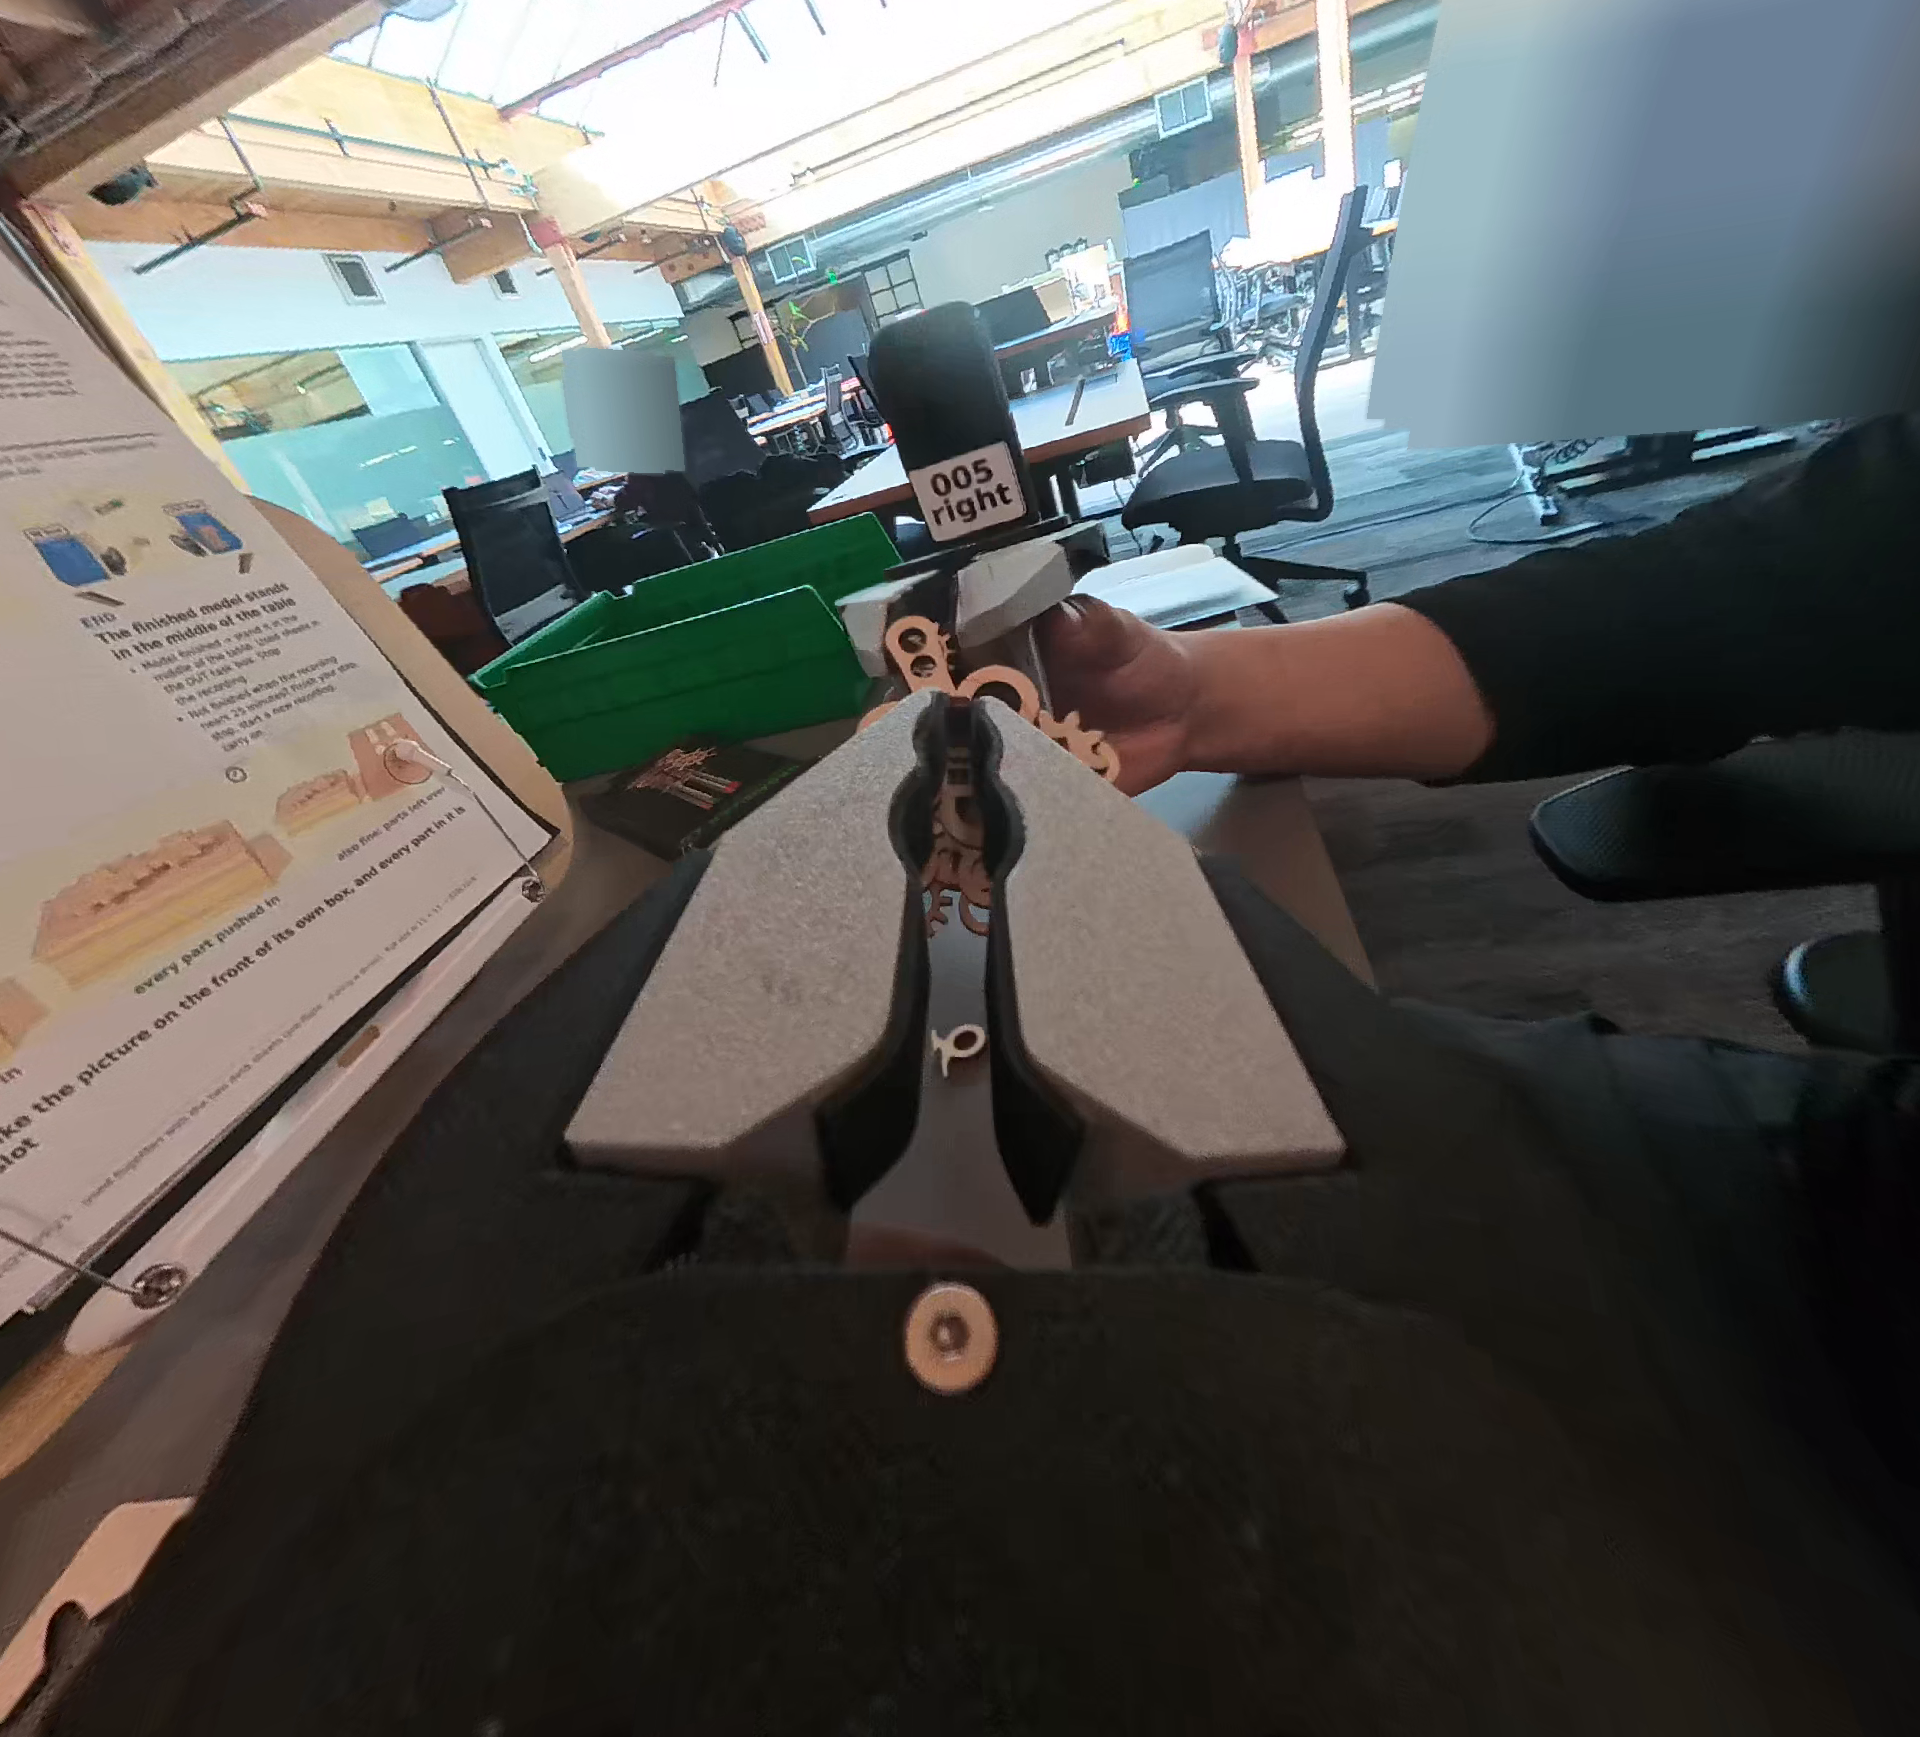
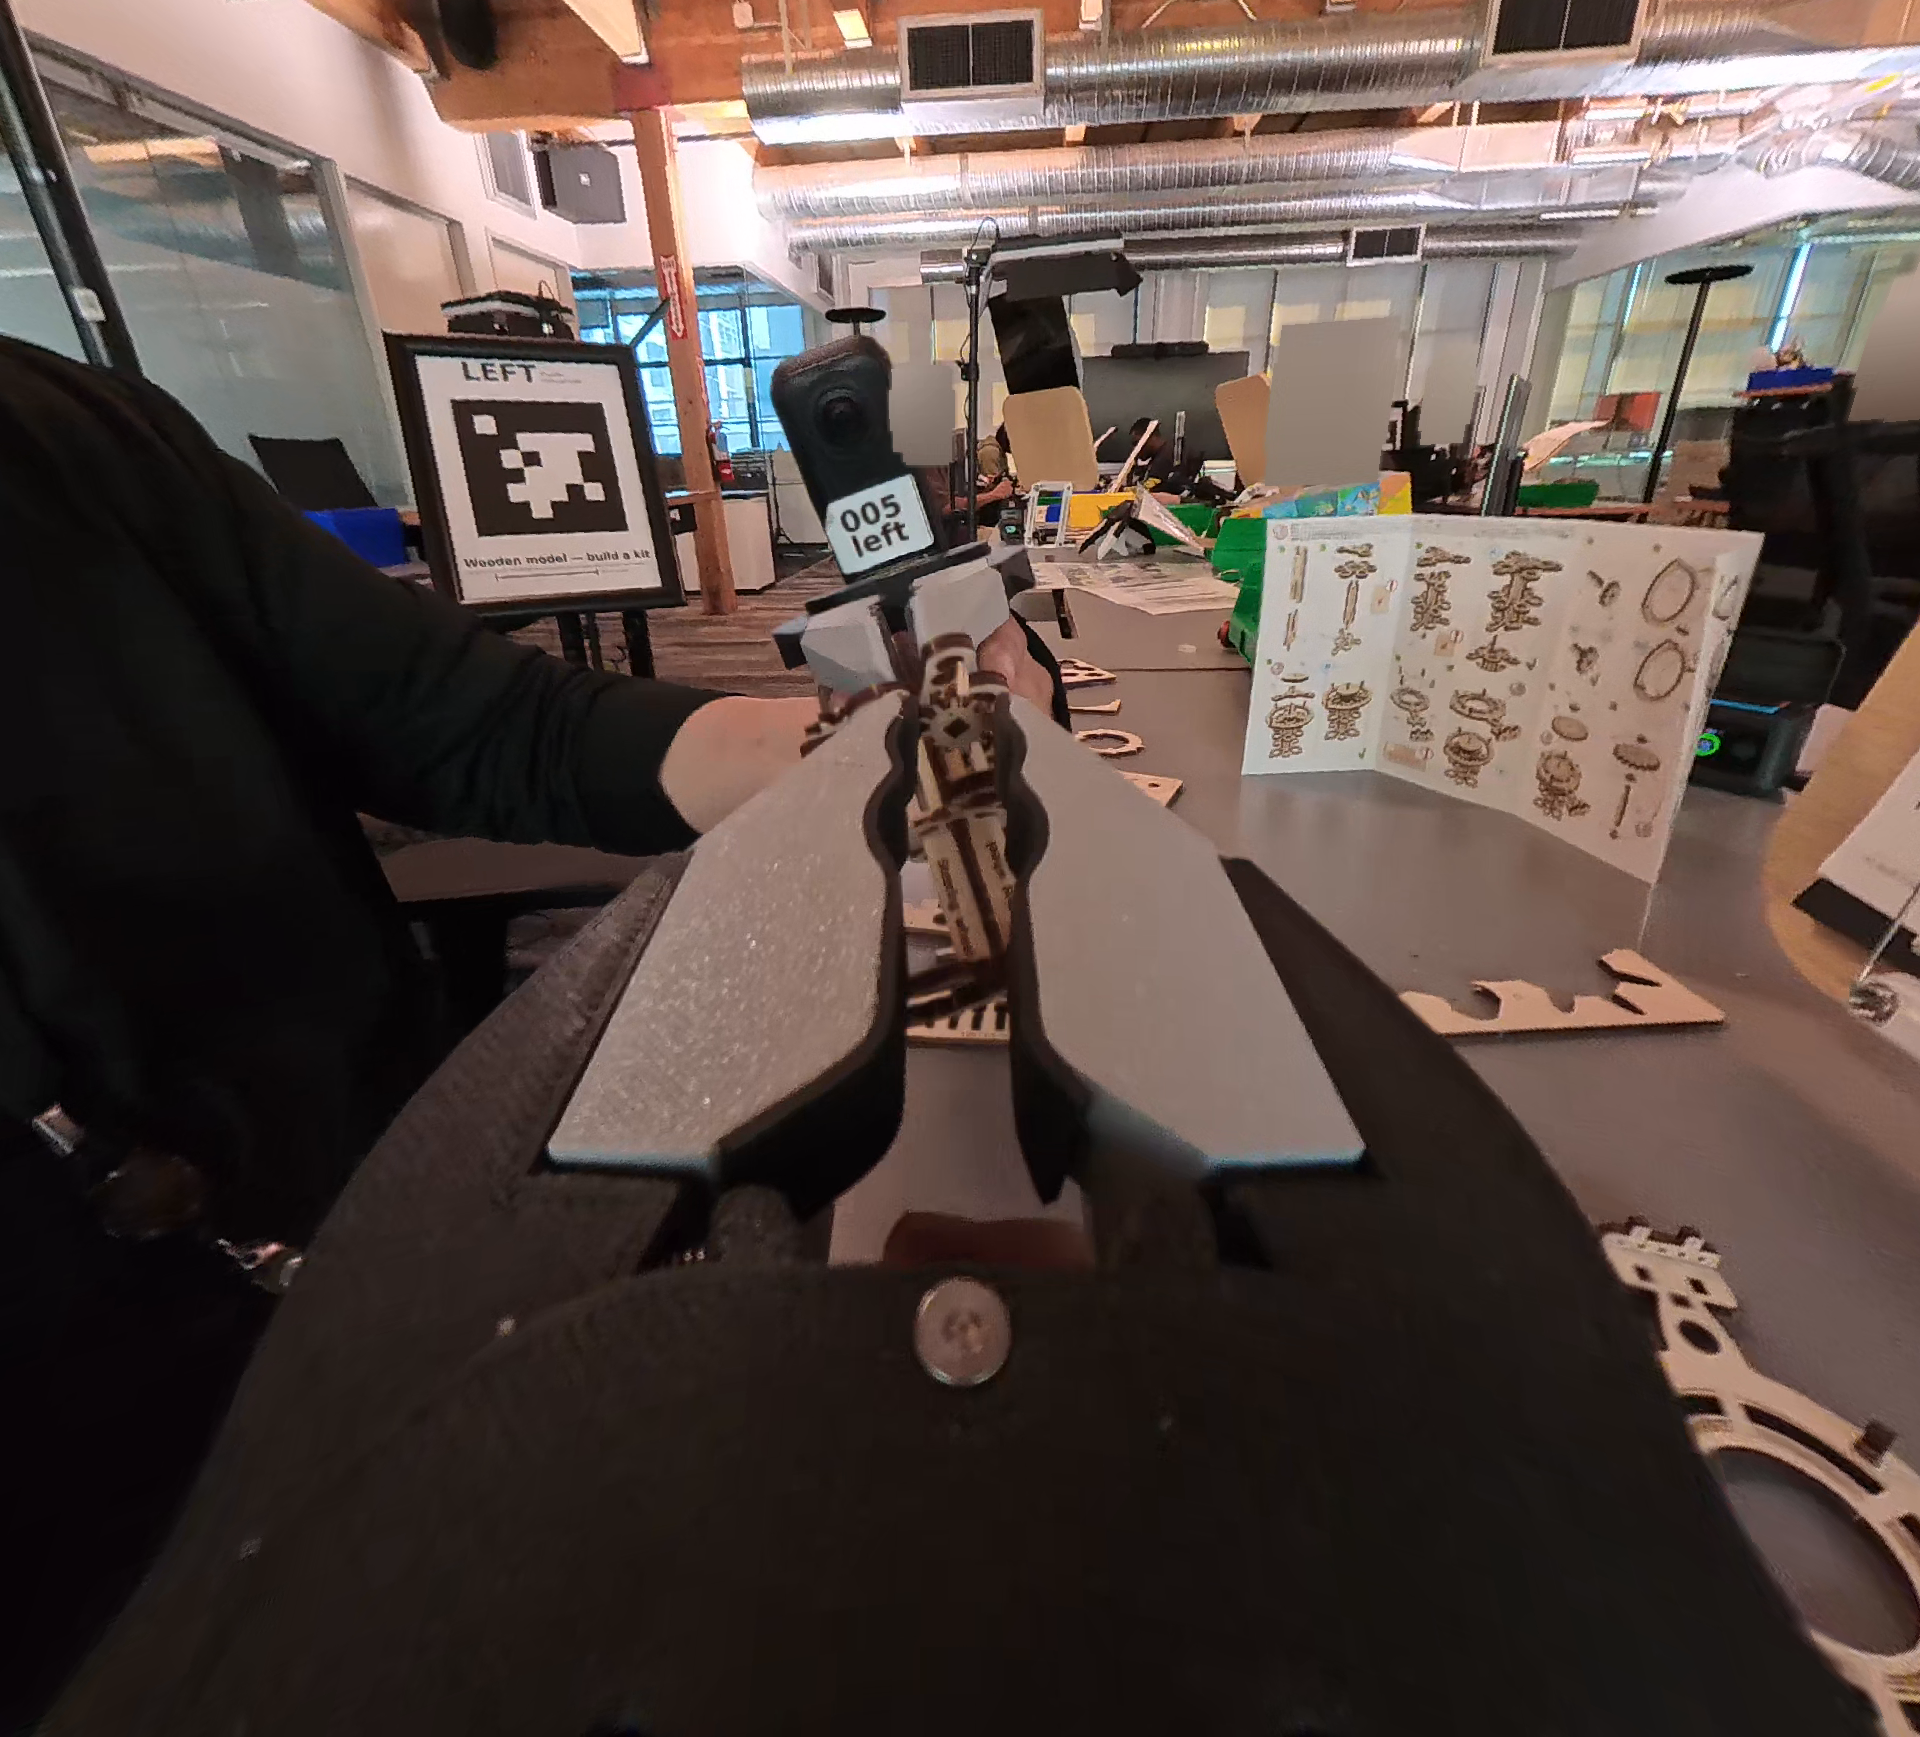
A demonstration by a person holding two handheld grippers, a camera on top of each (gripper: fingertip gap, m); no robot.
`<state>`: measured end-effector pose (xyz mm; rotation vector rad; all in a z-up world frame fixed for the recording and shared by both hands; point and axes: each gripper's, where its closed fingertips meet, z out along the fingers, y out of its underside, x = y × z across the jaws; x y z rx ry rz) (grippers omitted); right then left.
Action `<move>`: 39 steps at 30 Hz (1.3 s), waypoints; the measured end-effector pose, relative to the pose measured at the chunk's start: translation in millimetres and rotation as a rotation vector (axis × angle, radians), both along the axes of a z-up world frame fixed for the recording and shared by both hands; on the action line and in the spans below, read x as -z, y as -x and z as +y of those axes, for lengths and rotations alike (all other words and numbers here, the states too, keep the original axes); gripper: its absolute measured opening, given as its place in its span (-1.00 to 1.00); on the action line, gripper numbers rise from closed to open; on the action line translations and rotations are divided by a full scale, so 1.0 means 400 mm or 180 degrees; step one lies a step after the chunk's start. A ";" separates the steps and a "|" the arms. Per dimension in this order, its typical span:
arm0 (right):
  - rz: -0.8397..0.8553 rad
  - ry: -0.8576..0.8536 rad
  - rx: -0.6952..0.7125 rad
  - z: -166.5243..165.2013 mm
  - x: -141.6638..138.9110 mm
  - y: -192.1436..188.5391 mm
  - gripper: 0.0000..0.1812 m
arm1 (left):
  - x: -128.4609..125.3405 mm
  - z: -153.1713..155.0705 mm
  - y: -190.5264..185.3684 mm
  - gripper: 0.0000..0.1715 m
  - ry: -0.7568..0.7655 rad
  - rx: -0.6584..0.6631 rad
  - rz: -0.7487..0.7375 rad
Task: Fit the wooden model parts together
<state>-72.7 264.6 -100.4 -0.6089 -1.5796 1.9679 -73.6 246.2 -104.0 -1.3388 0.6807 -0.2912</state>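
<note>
Grippers meet above the grey table [image 2: 1455, 866], each clamped on one end of the same wooden model. Left gripper [image 1: 954, 711] has its jaws almost together, pinching a thin curly fretwork part [image 1: 961, 840]. Right gripper [image 2: 951, 731] sits slightly wider, squeezing the slatted wooden model [image 2: 961, 846] — probably one joined assembly, though the fingers hide the seam. Loose offcut sheets [image 2: 1569, 1007] lie nearby — beside a folded instruction leaflet [image 2: 1496, 679].

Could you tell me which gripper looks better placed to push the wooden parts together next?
Probably the left. The right gripper is clamped along the long wooden assembly, steadying it, while the left gripper pinches only a small curly wooden piece at its tips, so it can press in.
</note>
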 end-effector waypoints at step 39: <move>0.0889 -0.0175 0.0148 -0.025 -0.047 -0.038 -0.89 | -0.065 -0.009 -0.033 -0.98 -0.0538 0.0061 -0.1229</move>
